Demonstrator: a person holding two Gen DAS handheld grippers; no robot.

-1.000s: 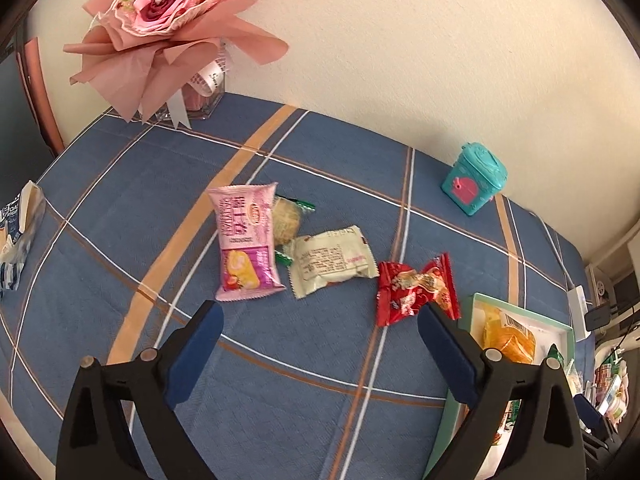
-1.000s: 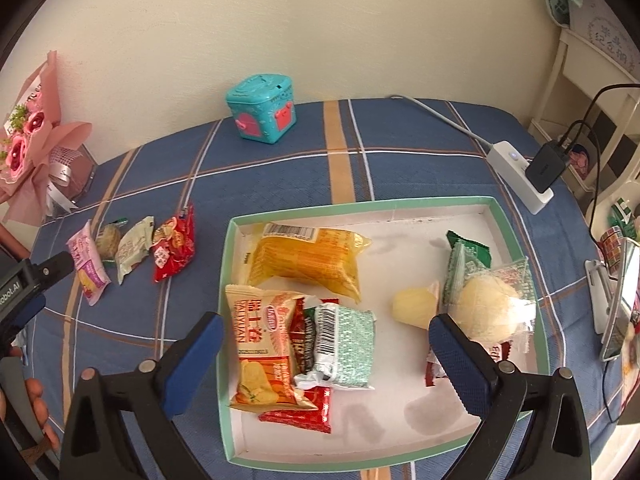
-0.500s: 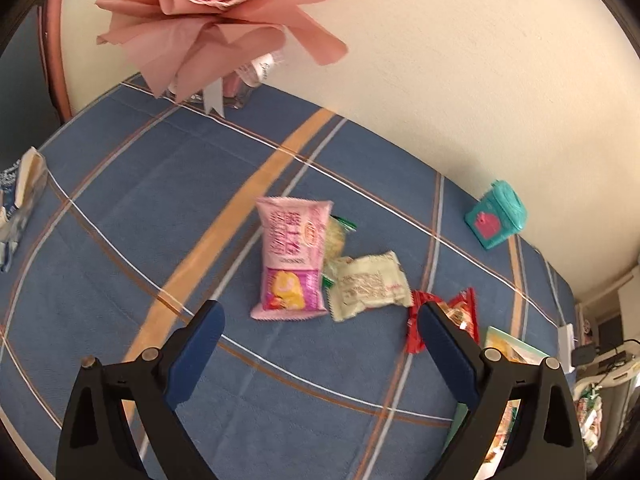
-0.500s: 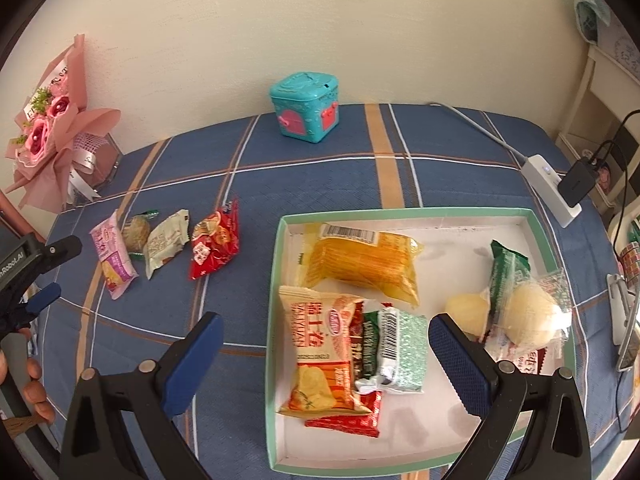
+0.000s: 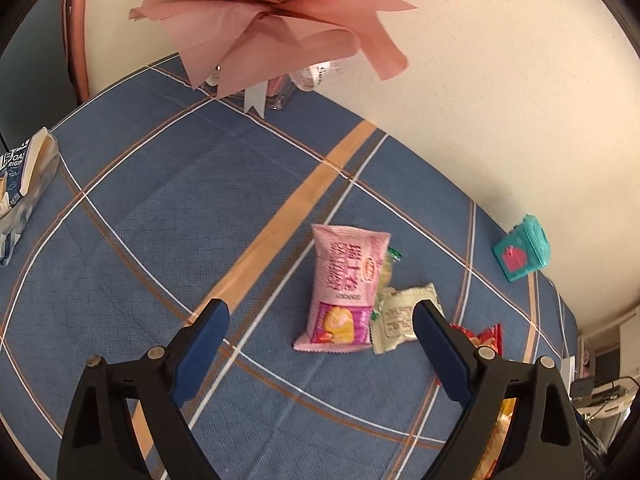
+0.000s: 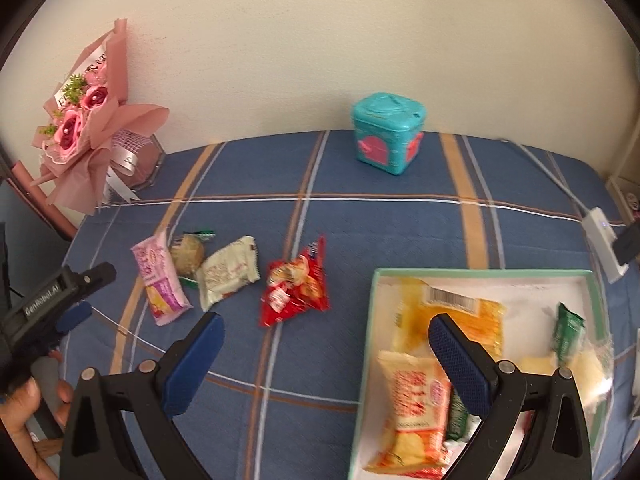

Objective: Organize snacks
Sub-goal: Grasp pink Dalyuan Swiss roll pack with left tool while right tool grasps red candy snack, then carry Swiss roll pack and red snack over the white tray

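A pink snack pack [image 5: 344, 292] lies on the blue plaid cloth, with a round cake in clear wrap [image 6: 187, 256] behind it, a cream pack [image 5: 400, 318] to its right and a red pack [image 6: 294, 284] further right. My left gripper [image 5: 320, 354] is open and empty, just short of the pink pack. It also shows in the right wrist view [image 6: 86, 294]. My right gripper [image 6: 326, 360] is open and empty, between the red pack and the green-rimmed tray [image 6: 480, 274] that holds several snacks.
A pink bouquet in a vase [image 5: 280, 28] stands at the back left by the wall. A teal tin [image 6: 387, 138] sits at the back. A white power strip [image 6: 604, 244] lies right of the tray. A blue-white carton [image 5: 20, 184] lies at the left edge.
My left gripper has moved forward and left toward the pink pack. My right gripper has swung left, off the tray and toward the loose snacks.
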